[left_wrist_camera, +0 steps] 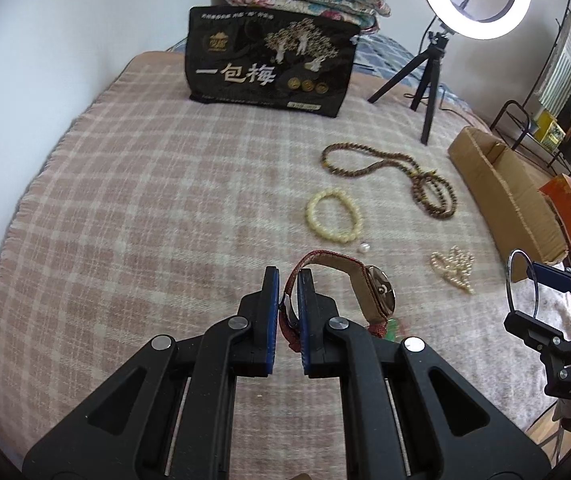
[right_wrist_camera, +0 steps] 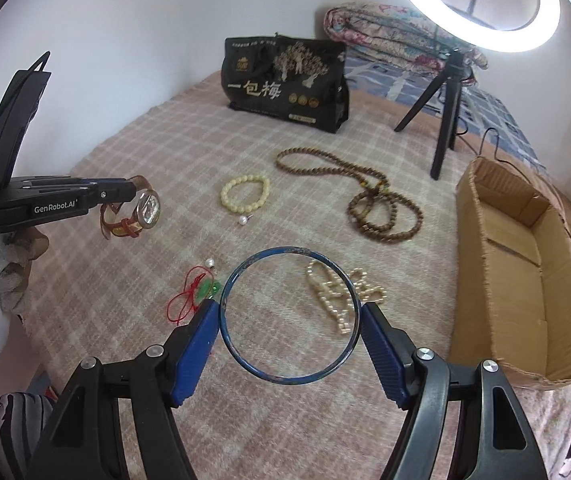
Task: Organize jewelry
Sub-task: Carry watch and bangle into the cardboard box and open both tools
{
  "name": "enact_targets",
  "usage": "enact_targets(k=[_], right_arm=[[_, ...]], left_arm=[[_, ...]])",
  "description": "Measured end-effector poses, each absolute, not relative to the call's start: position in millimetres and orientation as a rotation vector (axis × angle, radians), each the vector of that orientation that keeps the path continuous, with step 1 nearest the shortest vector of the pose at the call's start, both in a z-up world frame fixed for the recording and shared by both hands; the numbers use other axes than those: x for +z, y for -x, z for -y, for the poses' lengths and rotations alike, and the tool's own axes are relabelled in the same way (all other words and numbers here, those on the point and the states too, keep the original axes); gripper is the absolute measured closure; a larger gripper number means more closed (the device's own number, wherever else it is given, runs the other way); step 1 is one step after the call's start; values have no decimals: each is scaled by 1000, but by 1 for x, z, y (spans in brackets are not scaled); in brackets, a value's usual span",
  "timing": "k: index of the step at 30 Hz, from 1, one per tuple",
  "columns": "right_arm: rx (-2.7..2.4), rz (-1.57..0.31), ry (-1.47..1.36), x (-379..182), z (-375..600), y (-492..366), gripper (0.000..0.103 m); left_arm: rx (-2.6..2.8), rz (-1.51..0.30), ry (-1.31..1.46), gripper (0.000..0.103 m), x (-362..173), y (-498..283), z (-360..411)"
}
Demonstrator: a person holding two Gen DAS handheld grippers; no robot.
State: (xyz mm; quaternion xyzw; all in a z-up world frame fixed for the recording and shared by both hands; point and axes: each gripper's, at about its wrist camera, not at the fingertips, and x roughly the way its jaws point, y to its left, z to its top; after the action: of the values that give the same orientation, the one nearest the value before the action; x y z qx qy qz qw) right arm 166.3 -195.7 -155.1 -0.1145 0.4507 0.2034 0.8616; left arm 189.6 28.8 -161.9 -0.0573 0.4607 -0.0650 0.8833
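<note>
The wristwatch (left_wrist_camera: 365, 292) is held above the bed (left_wrist_camera: 145, 200) by its red strap, which is pinched between the fingers of the left gripper (left_wrist_camera: 287, 280); the heavy case hangs to one side, so the limp strap can be expected to swing and may slip. The thin blue bangle (right_wrist_camera: 289, 314) is clamped across its width by the right gripper (right_wrist_camera: 290, 312), its fingers pressing on opposite sides of the rim; it is judged stiff, light and smooth. The open cardboard box (right_wrist_camera: 525, 248), lying at the right of the bed, is seen to hold nothing in its visible part.
</note>
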Motion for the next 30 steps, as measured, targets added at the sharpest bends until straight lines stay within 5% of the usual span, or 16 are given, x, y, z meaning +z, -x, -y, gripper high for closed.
enact_targets(k=[30], right_arm=[[149,-892,151,-110,362,-191,29]], left_arm=[[-404,-868,57,96,-107,-270,158]])
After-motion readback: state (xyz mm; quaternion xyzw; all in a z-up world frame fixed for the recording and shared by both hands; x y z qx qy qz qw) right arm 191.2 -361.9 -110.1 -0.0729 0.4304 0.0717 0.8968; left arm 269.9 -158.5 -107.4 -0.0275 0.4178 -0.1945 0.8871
